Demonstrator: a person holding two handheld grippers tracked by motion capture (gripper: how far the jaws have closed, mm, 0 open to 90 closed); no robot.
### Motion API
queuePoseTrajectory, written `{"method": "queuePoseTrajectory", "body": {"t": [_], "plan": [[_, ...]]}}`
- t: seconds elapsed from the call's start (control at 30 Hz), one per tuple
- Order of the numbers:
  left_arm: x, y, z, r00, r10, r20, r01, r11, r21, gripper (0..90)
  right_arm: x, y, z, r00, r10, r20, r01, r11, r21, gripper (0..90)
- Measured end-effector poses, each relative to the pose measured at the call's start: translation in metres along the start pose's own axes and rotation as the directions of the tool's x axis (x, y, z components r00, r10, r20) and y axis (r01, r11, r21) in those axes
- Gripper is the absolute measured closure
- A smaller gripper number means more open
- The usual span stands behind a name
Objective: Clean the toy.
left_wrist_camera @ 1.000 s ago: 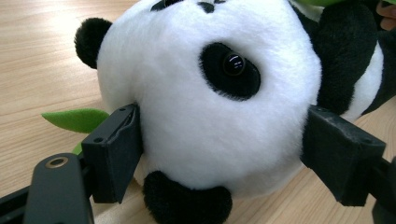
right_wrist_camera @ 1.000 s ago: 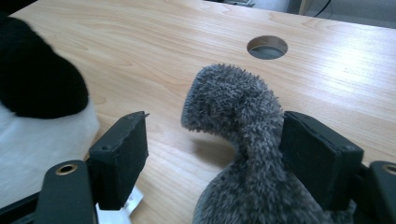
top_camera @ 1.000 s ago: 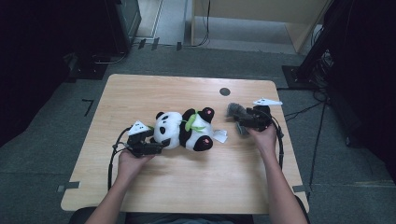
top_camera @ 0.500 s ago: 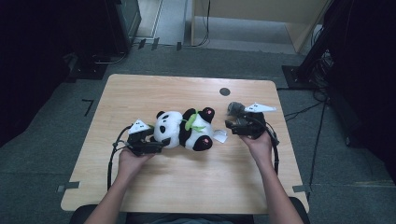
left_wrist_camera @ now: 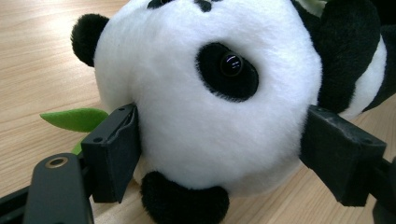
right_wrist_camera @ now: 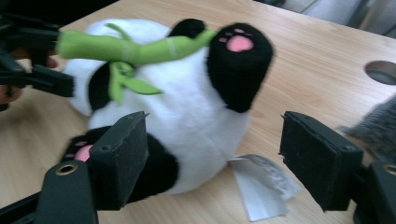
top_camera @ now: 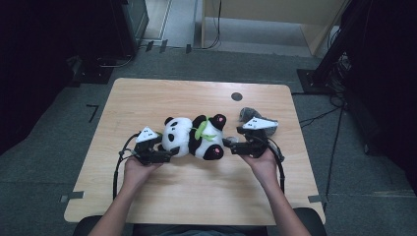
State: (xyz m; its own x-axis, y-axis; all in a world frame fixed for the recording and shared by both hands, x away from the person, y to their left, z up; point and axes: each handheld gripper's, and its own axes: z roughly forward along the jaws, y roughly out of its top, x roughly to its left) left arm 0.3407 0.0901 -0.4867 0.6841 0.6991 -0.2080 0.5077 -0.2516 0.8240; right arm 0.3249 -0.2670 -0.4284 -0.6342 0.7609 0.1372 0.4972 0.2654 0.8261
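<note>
Presently your left tongs (left_wrist_camera: 219,154) clamp the head of the plush panda (top_camera: 193,137), which lies on its back mid-desk (top_camera: 196,98). Your right tongs (right_wrist_camera: 215,158) stand open at the panda's rump, pads clear of the fur, with a grey plush (top_camera: 247,114) just beyond them.

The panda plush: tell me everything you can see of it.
The panda plush is a soft, furry toy, white with black ears, eye patches, arms and legs, pink pads on its feet, a shiny dark eye and a green felt bamboo sprig across its chest. It lies on the wooden table, head toward the left tool, whose jaws press both sides of its head. A white tag trails from its bottom. The right tool stands open by its feet.
</note>
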Motion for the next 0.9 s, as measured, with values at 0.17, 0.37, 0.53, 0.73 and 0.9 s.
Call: {"method": "queuePoseTrajectory", "body": {"t": [0.17,0.37,0.53,0.73,0.9], "plan": [[0.000,0.000,0.000,1.0000,0.001,0.000,-0.001,1.0000,-0.001,17.7,0.018,0.003,-0.001,0.9989,-0.036,-0.031,0.036,0.999,-0.011,23.8],[0.000,0.000,0.000,1.0000,-0.002,-0.002,0.002,1.0000,-0.001,17.8,0.037,0.001,0.004,0.9944,-0.079,-0.069,0.079,0.997,-0.009,22.8],[0.001,0.002,-0.001,0.9995,-0.031,0.008,0.031,0.9995,-0.009,17.9,0.047,-0.004,0.017,0.9873,-0.125,-0.098,0.127,0.992,0.016,20.4],[0.002,0.003,-0.001,0.9994,-0.032,0.010,0.032,0.9994,-0.011,17.9,0.048,-0.013,0.036,0.9883,-0.142,-0.057,0.144,0.989,0.030,13.4],[0.003,0.005,0.000,0.9984,-0.056,0.012,0.056,0.9984,-0.008,17.7,0.044,-0.016,0.050,0.9914,-0.128,-0.026,0.129,0.991,0.045,11.6]]}}
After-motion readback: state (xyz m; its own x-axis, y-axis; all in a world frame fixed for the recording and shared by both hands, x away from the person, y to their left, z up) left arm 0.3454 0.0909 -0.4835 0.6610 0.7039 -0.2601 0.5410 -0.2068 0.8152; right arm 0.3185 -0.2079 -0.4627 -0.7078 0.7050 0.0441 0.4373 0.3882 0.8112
